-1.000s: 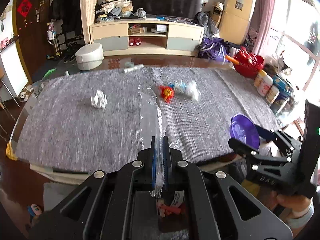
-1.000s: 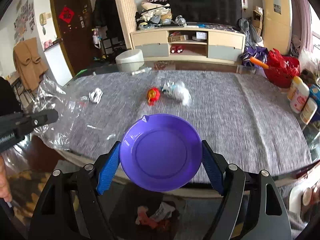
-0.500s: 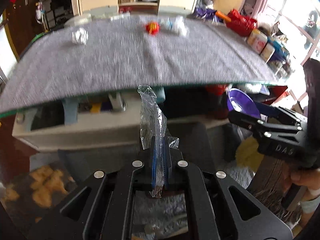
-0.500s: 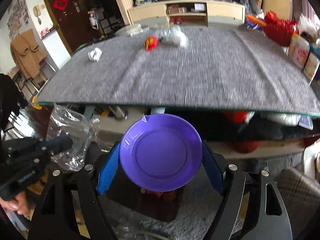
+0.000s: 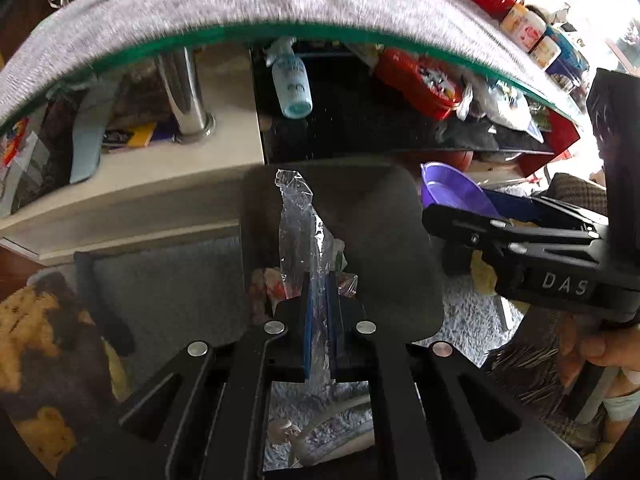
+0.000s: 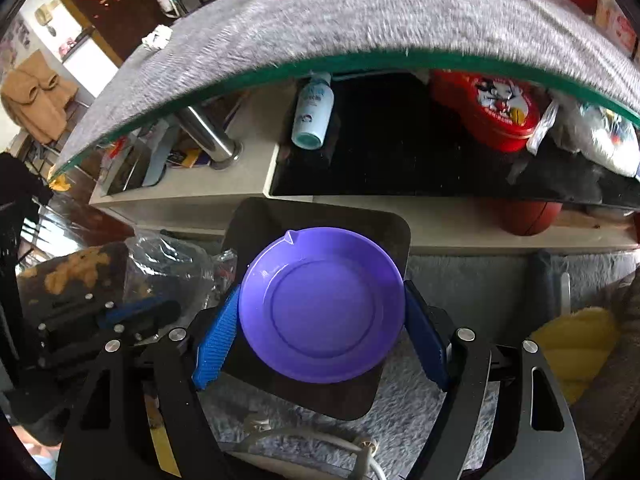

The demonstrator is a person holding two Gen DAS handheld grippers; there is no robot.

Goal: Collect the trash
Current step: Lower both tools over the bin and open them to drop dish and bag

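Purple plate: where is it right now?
Right-wrist view, centre: purple plate clamped in the right gripper, above the dark bin, below the table edge.

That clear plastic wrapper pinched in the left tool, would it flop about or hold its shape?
Probably floppy: the clear plastic wrapper is thin and creased, leaning above the left gripper. Likely very light. Its glossy film may slip out.

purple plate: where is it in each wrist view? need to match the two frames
Left wrist: purple plate right of centre, seen edge-on, clamped in the right gripper.
Right wrist: purple plate centre, face-on between the gripper's blue pads.
Shared landmark: pale blue bottle under the glass tabletop.
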